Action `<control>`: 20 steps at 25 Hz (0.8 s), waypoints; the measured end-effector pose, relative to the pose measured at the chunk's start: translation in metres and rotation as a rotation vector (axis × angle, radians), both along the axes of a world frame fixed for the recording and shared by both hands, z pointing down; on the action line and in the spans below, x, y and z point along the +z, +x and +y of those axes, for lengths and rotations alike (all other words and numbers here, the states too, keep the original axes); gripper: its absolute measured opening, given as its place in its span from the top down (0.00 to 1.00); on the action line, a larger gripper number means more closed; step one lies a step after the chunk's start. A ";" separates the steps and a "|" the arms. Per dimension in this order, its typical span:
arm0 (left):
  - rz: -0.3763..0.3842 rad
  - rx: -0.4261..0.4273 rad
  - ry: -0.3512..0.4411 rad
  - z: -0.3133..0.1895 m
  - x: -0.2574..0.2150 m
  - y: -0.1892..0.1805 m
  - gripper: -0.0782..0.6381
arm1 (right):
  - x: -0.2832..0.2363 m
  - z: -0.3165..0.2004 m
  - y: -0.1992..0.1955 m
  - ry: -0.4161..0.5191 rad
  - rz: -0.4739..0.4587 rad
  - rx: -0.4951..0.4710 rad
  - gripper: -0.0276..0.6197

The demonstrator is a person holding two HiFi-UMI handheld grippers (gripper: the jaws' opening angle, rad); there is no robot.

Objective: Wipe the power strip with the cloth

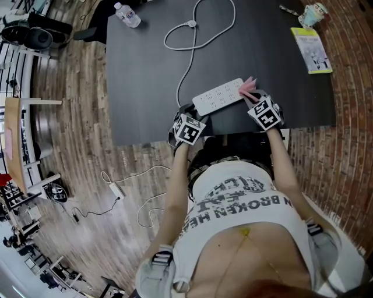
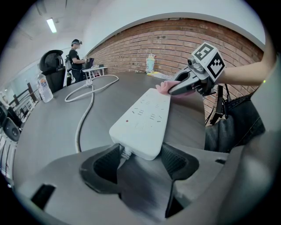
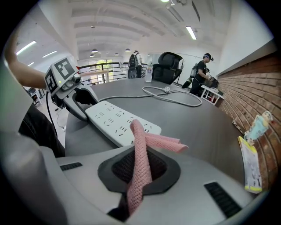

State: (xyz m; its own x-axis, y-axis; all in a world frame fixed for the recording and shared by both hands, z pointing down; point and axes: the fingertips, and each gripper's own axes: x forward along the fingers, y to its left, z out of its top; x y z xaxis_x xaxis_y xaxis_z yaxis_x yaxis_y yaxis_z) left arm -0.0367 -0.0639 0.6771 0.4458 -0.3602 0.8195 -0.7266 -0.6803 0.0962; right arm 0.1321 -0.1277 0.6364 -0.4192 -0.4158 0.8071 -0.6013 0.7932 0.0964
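Note:
A white power strip [image 1: 218,96] lies on the dark table near its front edge, its white cable looping away toward the far side. My left gripper [image 2: 139,159] holds the strip's cable end [image 2: 141,123] between its jaws, shut on it. My right gripper [image 3: 139,169] is shut on a pink cloth [image 3: 141,154], which drapes over the strip's other end [image 3: 118,121]. From the head view the cloth [image 1: 248,88] shows as a pink fold at the strip's right end, with the right gripper [image 1: 256,102] just behind it.
A water bottle [image 1: 127,14] stands at the table's far left. A yellow-green booklet [image 1: 312,49] and a small figurine [image 1: 312,13] sit at the far right. A brick wall runs along the right side. Another person [image 3: 203,74] stands in the background.

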 end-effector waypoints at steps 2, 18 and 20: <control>0.002 0.001 0.003 0.000 0.000 0.000 0.50 | 0.000 -0.001 0.002 0.005 -0.008 0.020 0.93; 0.002 0.002 0.014 -0.001 0.001 0.002 0.50 | 0.002 -0.010 0.016 -0.024 -0.062 0.077 0.93; 0.004 0.003 0.016 -0.001 0.001 0.001 0.50 | 0.001 -0.009 0.016 -0.019 -0.048 0.072 0.93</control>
State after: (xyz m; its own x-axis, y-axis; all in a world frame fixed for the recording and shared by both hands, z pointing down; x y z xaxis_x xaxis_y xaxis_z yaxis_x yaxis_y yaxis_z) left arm -0.0354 -0.0650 0.6777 0.4502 -0.3717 0.8119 -0.7243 -0.6838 0.0885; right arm 0.1478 -0.1368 0.6379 -0.4269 -0.4307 0.7951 -0.6604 0.7492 0.0512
